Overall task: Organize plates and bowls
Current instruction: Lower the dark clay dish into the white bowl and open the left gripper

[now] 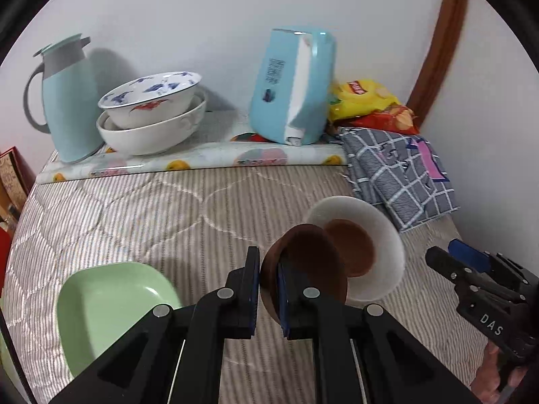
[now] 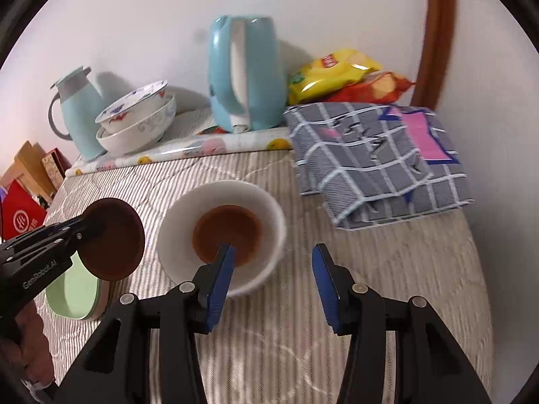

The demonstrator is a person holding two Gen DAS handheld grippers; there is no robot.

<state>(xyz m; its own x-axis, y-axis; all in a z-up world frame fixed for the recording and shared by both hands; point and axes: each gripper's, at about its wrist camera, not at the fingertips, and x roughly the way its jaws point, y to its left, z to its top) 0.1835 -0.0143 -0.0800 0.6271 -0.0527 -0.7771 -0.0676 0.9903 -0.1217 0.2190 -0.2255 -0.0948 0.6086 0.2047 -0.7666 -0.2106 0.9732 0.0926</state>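
My left gripper is shut on the rim of a small brown saucer, held tilted on edge above the striped bed cover. In the right wrist view, the left gripper holds the saucer at the left. A white bowl with a brown round bottom stands just right of it on the cover. My right gripper hovers open over the near side of that bowl, with nothing between its fingers. A pale green square plate lies at the lower left.
Two stacked white bowls with blue and red patterns sit at the back beside a light blue jug. A blue kettle, crisp bags and a folded checked cloth line the back right by the wall.
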